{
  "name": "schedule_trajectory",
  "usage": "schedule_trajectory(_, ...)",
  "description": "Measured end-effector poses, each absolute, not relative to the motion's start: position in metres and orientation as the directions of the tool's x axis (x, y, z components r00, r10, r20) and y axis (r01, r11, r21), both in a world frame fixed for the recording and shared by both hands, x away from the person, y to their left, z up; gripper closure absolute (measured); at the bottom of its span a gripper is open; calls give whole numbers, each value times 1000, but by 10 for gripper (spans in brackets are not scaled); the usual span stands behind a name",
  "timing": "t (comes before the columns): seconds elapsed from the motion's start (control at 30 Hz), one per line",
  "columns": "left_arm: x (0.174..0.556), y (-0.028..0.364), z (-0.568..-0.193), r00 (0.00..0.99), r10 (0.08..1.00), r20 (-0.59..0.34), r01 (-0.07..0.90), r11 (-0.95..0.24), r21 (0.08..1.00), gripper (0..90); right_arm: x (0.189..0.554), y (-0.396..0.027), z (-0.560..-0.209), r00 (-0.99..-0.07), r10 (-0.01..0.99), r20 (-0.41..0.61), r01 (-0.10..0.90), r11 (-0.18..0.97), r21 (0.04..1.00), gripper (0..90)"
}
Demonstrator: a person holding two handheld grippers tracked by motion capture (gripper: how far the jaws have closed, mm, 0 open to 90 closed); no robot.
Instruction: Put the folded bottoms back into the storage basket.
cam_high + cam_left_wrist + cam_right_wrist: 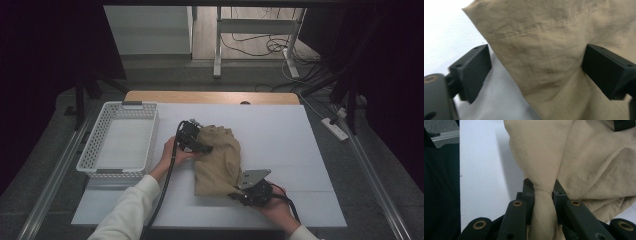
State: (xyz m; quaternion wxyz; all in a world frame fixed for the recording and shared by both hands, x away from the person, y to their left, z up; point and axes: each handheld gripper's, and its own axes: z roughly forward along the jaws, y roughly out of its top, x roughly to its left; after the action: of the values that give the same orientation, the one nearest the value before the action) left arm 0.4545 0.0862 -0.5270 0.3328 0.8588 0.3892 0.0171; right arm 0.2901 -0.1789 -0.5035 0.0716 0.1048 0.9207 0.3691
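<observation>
A tan cloth garment (217, 160) lies crumpled on the white table mat (280, 135) near the middle. My left gripper (206, 148) rests at the cloth's upper left edge with its jaws wide apart; in the left gripper view the tan cloth (554, 50) lies between the two black pads (475, 70), and the right-hand pad touches a fold without pinching it. My right gripper (239, 192) sits at the cloth's near right corner. In the right gripper view its jaws are clamped on a bunched fold of the cloth (542, 195).
A white perforated plastic basket (120, 140) stands on the mat's left side, beside my left hand. Metal rails run along both sides of the table. Beyond the far wooden table edge (210, 96) are a frame's legs and floor cables.
</observation>
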Motion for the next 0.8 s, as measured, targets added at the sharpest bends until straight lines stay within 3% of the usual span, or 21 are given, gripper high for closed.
schedule_trajectory(0.1, 453, 86, -529, 709, 663, -240, 646, -474, 599, 171, 290, -179, -504, -967, 248, -57, 139, 704, 696, 771)
schedule_trajectory(0.27, 451, 85, -529, 737, 622, -264, 627, -484, 610, 373, 290, -179, -504, -967, 248, -58, 139, 706, 695, 771)
schedule_trajectory(0.5, 448, 86, -524, 752, 608, -254, 610, -495, 620, 551, 290, -179, -504, -966, 250, -61, 138, 704, 697, 771)
schedule_trajectory(0.8, 445, 85, -520, 765, 603, -228, 587, -507, 631, 631, 290, -180, -503, -966, 250, -67, 133, 702, 700, 771)
